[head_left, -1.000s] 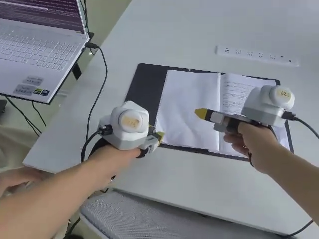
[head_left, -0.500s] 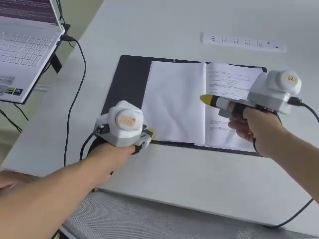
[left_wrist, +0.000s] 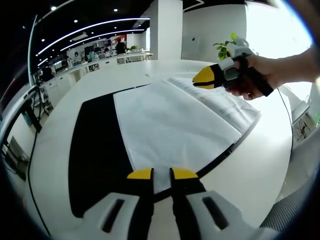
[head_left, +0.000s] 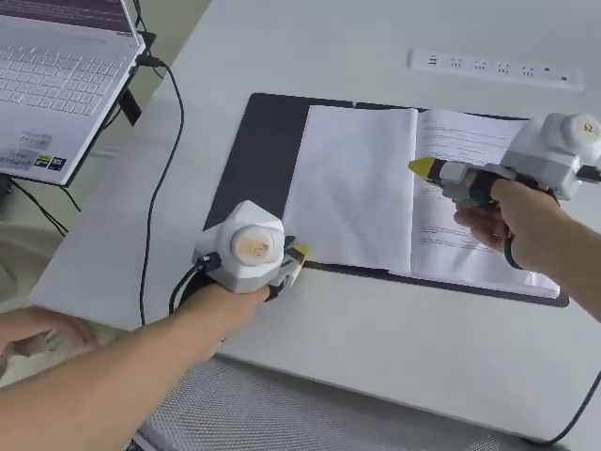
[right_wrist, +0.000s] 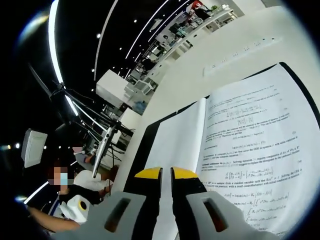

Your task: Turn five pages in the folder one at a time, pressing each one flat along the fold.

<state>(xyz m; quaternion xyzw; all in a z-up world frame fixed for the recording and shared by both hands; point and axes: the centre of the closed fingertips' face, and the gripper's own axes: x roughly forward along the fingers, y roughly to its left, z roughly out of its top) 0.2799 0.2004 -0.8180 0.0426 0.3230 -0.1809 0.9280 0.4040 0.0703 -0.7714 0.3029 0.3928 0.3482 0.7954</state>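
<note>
The black folder [head_left: 255, 160] lies open on the white table. A blank white page [head_left: 352, 188] is turned over to the left and a printed page [head_left: 470, 211] lies on the right. My right gripper [head_left: 423, 169] hovers shut just above the fold, holding nothing. In the left gripper view it comes in from the right [left_wrist: 206, 76] over the printed page [left_wrist: 220, 100]. My left gripper [head_left: 297, 254] sits shut at the folder's near edge, by the blank page's near corner [left_wrist: 150, 130]. The right gripper view looks down the fold between the blank page [right_wrist: 175, 135] and the printed page [right_wrist: 250, 135].
An open laptop [head_left: 56, 85] stands at the far left with a black cable [head_left: 164, 160] running past the folder. A white power strip [head_left: 493, 70] lies beyond the folder. A mesh chair seat [head_left: 282, 413] is below the table's near edge.
My right gripper has shifted from over the blank page to above the fold. The left gripper stays at the folder's near edge. The head camera has moved.
</note>
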